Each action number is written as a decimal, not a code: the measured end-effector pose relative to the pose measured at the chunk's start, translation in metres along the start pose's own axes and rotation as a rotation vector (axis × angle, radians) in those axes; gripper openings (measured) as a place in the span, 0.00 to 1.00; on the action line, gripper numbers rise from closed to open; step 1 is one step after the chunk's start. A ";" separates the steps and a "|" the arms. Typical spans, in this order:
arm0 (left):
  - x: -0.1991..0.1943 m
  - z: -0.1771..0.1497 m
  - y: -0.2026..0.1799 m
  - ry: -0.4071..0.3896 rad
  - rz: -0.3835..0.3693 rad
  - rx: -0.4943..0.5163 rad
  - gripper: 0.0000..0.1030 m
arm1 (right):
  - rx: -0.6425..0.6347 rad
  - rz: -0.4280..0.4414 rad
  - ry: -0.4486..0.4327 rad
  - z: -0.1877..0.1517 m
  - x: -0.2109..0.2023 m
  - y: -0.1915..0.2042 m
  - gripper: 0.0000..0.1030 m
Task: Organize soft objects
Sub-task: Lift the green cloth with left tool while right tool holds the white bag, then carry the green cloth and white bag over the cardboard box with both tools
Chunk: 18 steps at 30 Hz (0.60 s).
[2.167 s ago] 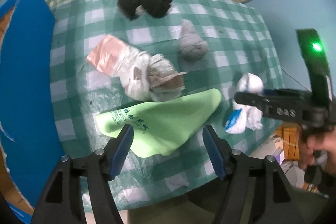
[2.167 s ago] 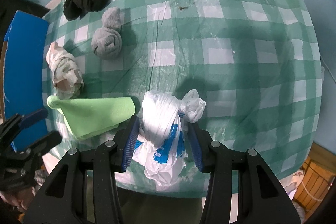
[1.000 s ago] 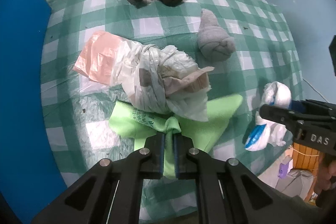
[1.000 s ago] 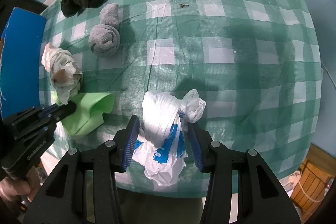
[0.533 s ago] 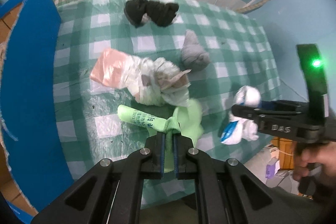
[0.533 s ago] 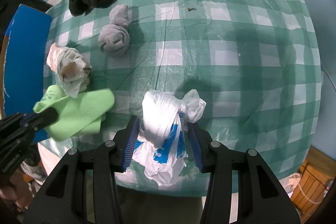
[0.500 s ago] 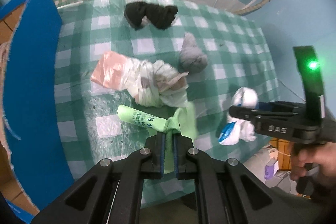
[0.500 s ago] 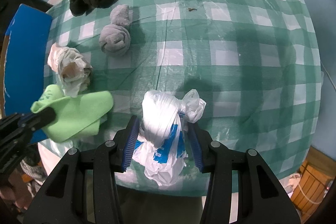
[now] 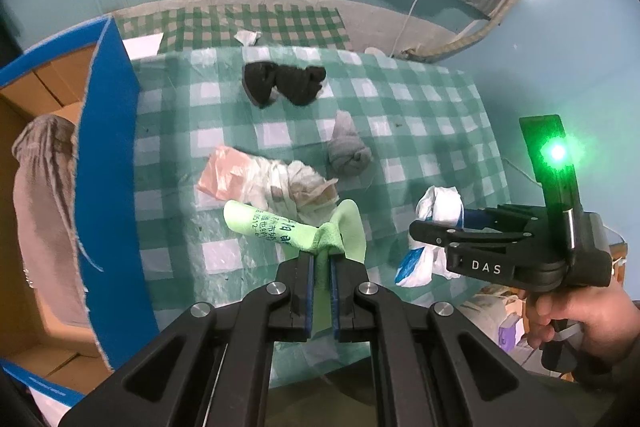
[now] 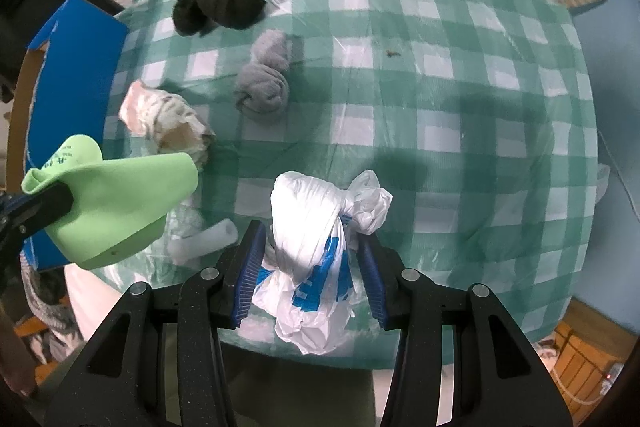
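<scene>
The left tool (image 9: pixel 320 267) pinches the green cloth (image 9: pixel 288 227), lower centre; only this view shows inside the blue box (image 9: pixel 108 187). The right tool (image 10: pixel 310 263) clamps the white bag (image 10: pixel 312 223), lower centre.

White plastic bag (image 10: pixel 316 227) between right gripper (image 10: pixel 310 267) pads

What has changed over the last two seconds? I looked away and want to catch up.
The left gripper closed on the green cloth and lifted it off the checked tablecloth, bunching it. The right gripper stayed shut on the white plastic bag. Black sock, grey sock and crumpled bag bundle lie unmoved.
</scene>
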<state>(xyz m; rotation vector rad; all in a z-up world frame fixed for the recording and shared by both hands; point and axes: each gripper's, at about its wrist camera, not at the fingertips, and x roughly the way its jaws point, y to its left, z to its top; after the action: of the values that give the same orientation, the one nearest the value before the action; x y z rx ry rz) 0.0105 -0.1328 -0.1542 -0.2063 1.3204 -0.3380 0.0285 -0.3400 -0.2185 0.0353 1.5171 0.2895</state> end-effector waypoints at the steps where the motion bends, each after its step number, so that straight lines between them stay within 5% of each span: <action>1: -0.004 0.001 0.000 -0.008 0.000 0.001 0.06 | -0.006 -0.002 -0.005 0.001 -0.003 0.002 0.44; 18: -0.046 0.012 0.011 -0.090 0.036 -0.025 0.06 | -0.076 -0.004 -0.059 0.013 -0.047 0.041 0.44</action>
<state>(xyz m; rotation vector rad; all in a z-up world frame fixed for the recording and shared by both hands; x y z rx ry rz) 0.0135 -0.1067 -0.1132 -0.2158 1.2383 -0.2788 0.0335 -0.3077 -0.1635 -0.0201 1.4467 0.3400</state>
